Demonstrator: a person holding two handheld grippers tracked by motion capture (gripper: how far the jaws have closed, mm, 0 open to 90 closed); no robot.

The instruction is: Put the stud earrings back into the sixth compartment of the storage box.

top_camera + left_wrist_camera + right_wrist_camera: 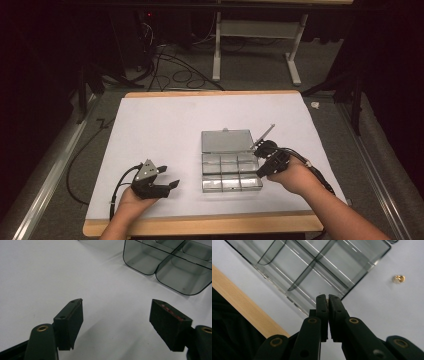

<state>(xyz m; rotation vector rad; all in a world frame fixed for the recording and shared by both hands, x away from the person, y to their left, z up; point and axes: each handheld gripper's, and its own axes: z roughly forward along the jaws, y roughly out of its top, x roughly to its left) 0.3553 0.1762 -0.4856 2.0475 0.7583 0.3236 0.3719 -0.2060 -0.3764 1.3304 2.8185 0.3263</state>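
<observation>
A clear plastic compartment box point(202, 173) lies mid-table on the white sheet, its lid point(226, 141) laid flat behind it. My left gripper point(171, 177) rests to the left of the box, held low by a hand. Its jaws stand wide apart over bare sheet point(116, 315), with a corner of the box point(175, 270) farther off. My right gripper point(259, 174) hovers at the box's right side. Its jaws are pressed together point(327, 298) above the box's near corner point(317, 262). I cannot tell if anything small is pinched between them. A small brass piece point(399, 278) lies on the sheet beside the box.
The table's wooden front edge point(200, 223) runs below both hands, and also shows in the right gripper view point(244, 305). A thin grey rod point(265, 134) slants by the lid's right corner. Cables trail off the left edge. A desk frame point(255, 45) stands beyond.
</observation>
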